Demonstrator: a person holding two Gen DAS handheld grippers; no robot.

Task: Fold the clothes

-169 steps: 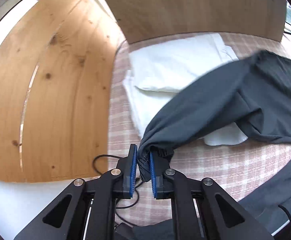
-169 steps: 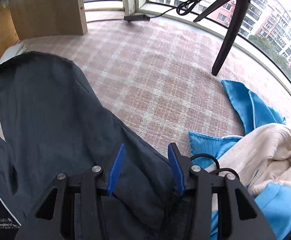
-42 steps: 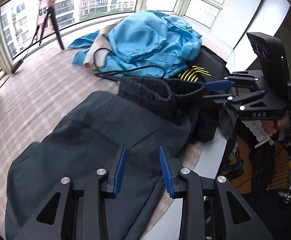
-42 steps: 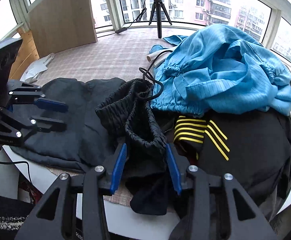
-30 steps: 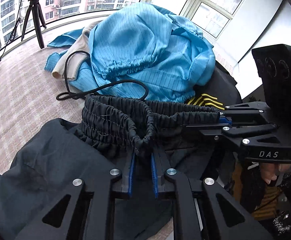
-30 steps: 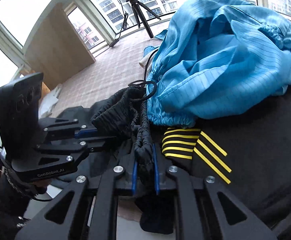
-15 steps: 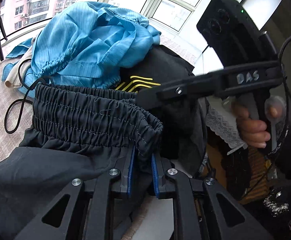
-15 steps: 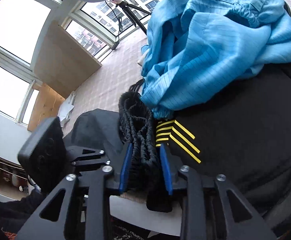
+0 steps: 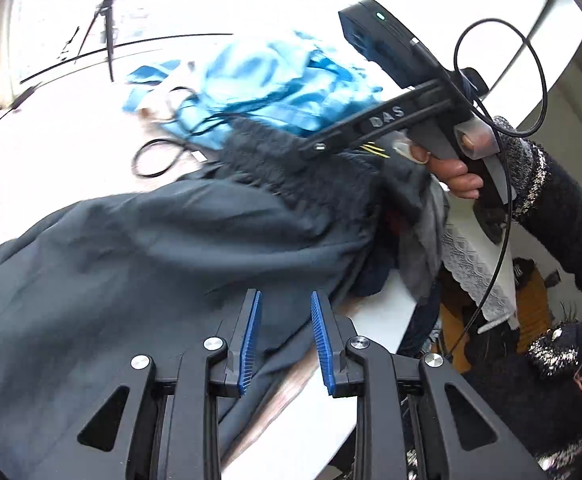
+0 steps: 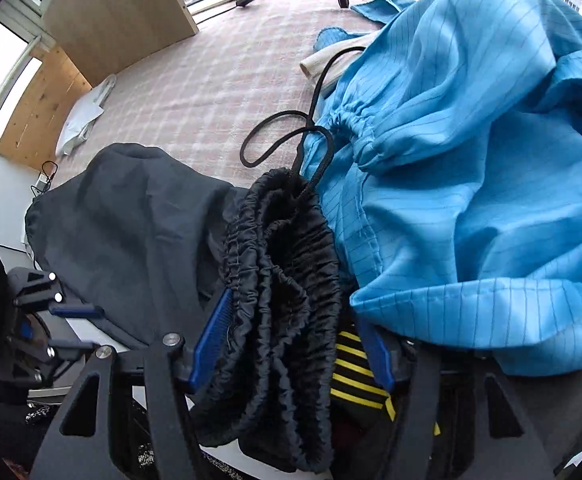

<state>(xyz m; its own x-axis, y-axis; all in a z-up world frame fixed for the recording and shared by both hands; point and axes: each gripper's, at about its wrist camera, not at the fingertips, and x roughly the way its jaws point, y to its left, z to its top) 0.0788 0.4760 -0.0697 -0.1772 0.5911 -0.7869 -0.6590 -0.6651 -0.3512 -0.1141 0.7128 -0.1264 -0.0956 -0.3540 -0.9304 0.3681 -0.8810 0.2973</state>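
Both sets of jaws stand apart: the left gripper [image 9: 285,338] hangs with its ribbed blue pads [image 9: 250,336] spread over the smooth dark grey cloth of the trousers [image 9: 139,264], gripping nothing, and the right gripper [image 10: 291,340] has its blue pads [image 10: 211,332] wide on either side of the bunched waistband [image 10: 287,280], whose folds fill the gap; whether the pads press the cloth cannot be told. The trousers lie along the near edge of the table [image 10: 211,80], legs spread flat toward its left end, the gathered elastic waistband, black and finely puckered, heaped in thick loops at the right. A black cord [image 10: 279,136] curls from the waistband onto the pink checked tablecloth. Just beside the waistband, and touching it, sits a crumpled blue garment [image 10: 471,168] of thin pinstriped fabric with a drawn, ruched hem; a cream ribbed cuff [image 10: 331,62] pokes out from under it. Yellow stripes [image 10: 351,372] on a black garment show beneath the right gripper, mostly covered. In the left wrist view the scene is smeared by motion and the background is washed out white, and the hand [image 9: 451,168] holding the right gripper's handle is partly hidden by a knitted sleeve [image 9: 551,200]. A folded white cloth [image 10: 87,116] lies at the far left corner.
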